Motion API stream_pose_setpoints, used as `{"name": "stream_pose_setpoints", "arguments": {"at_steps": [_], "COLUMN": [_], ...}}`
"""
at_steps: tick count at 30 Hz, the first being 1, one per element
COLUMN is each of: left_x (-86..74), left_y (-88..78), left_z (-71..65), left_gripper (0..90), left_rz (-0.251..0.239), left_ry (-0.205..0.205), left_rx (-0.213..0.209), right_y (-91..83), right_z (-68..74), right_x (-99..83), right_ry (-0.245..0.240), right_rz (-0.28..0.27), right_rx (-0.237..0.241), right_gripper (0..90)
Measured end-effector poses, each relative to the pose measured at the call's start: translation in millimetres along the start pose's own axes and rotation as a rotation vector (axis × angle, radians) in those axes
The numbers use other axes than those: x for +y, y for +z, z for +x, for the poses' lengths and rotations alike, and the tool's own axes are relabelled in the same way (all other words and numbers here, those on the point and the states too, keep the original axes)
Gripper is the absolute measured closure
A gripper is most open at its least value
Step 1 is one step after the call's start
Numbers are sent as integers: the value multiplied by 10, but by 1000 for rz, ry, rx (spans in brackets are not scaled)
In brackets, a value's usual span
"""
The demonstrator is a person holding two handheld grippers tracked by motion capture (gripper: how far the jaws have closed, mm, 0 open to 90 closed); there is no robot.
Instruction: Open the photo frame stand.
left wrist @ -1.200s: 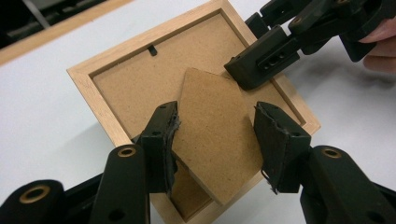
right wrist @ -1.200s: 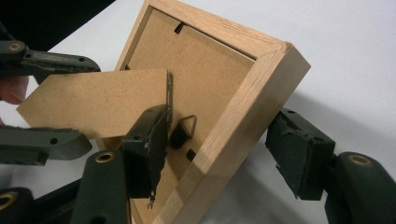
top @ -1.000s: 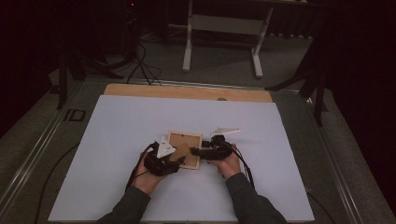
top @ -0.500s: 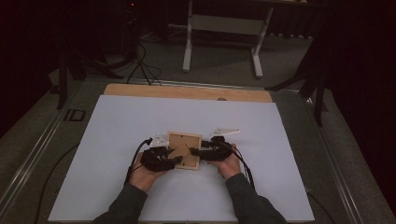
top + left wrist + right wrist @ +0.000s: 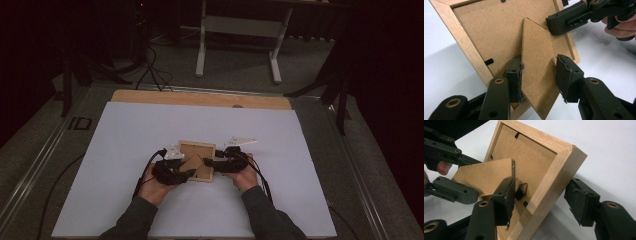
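Light oak and brown fibreboard make up the picture frame [image 5: 197,160], which lies face down near the middle of the white table sheet [image 5: 125,130], just toward 6 o'clock of its centre in the high view. Its backing board faces up, and the hinged fibreboard easel stand [image 5: 537,65] is lifted off the backing at an angle.

The left gripper [image 5: 181,172] comes in from 7 o'clock and sits at the frame's near-left corner. In the left gripper view its jaws straddle the stand: the left pad [image 5: 515,75] lies against the stand's edge, while the right pad stands just off the other edge with a narrow gap showing. The jaws have just been closing with the stand between them; no firm clamp is seen.

The right gripper [image 5: 212,164] comes in from 5 o'clock and meets the frame's right side. In the right gripper view its jaws straddle the oak rail [image 5: 554,185] at a corner: one pad sits inside over the backing, near a small metal hanger loop [image 5: 522,188], and the other pad stands outside the rail, apart from the wood. These jaws have likewise just been closing, and they remain apart around the rail.

The person's hands [image 5: 155,187] hold both tools low at the table; dark sleeves [image 5: 260,215] enter at 6 o'clock. A bare wooden strip [image 5: 200,98] borders the sheet at 12 o'clock
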State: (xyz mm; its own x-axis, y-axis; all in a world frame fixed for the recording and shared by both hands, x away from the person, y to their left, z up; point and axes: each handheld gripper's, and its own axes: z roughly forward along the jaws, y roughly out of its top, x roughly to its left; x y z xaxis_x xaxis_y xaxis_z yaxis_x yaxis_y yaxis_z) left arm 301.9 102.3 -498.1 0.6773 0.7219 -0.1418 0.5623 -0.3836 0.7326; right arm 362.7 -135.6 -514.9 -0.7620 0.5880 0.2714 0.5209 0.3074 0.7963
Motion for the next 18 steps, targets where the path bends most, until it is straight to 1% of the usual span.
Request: {"name": "stream_pose_setpoints", "arguments": {"at_steps": [4,5,13,18], "left_x": [12,18,24,25], "left_y": [-9,-13,-5,-3], "left_z": [-18,-22,-28,-31], "left_gripper": [594,595,602,615], "left_rz": [-4,-3,-13,-24], "left_ry": [20,31,49,57], "left_rx": [20,26,42,51], "right_y": [-39,-50,-96,-141], "right_z": [-9,-11,5,20], "right_x": [19,23,51,82], "right_ry": [0,2,-12,-39], "right_rz": [-19,-25,-44,-62], "right_rx": [5,6,-17,-36], "right_gripper": [458,473,509,560]}}
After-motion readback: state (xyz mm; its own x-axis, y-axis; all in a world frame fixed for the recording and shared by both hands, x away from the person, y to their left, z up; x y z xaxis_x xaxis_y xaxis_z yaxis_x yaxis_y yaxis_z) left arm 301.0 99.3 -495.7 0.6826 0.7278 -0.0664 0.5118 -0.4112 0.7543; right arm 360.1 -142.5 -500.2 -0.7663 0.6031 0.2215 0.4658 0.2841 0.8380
